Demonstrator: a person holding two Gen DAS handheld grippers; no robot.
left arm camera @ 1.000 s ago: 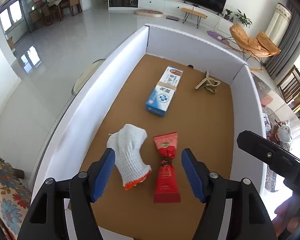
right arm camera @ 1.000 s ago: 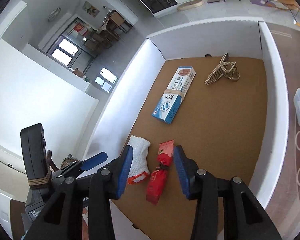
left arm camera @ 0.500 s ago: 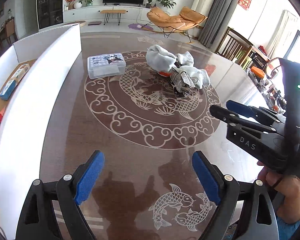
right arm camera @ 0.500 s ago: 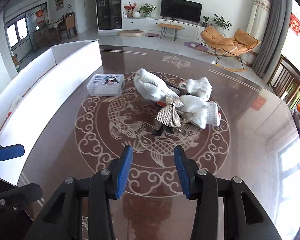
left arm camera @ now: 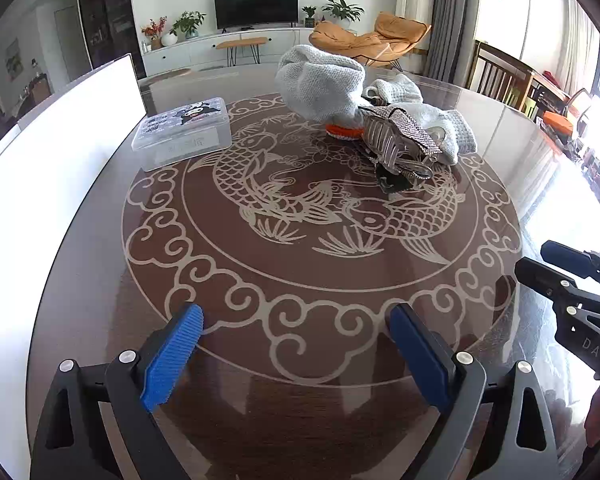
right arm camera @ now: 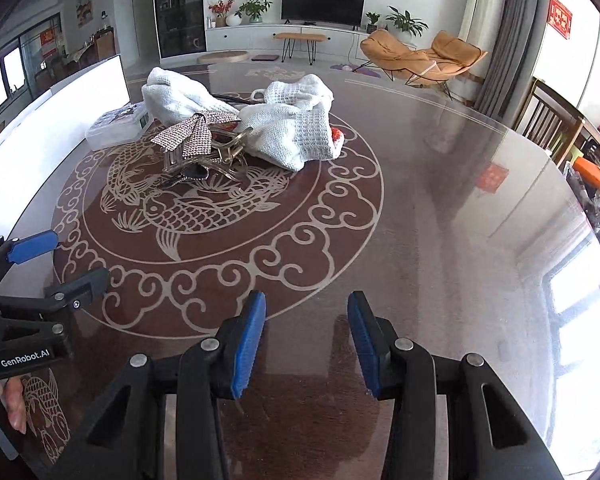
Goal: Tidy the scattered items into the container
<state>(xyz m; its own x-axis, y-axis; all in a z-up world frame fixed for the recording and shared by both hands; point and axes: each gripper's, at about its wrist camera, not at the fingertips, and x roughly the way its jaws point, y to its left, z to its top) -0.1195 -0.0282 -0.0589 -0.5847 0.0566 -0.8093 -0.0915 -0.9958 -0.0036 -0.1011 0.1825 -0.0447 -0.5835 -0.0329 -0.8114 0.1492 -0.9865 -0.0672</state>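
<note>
The left gripper is opening, empty, the right gripper half-spread and empty; beside the gloves, the hair clip may snag them.

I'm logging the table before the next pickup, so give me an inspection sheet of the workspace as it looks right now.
Surface: round glossy brown table with a pale fish and cloud pattern.
Job's things: white knit gloves heaped mid-table; rhinestone hair clip resting against them; clear lidded plastic box beside the white container wall.
Clutter: nothing seen beyond those items.
Grippers: left claw empty, jaws opening wide; right claw empty, jaws partly apart. Both hover over bare table short of the pile.
Cables: nothing seen.
Surroundings: living room with television, orange lounge chair, potted plants, wooden chairs at right.
</note>
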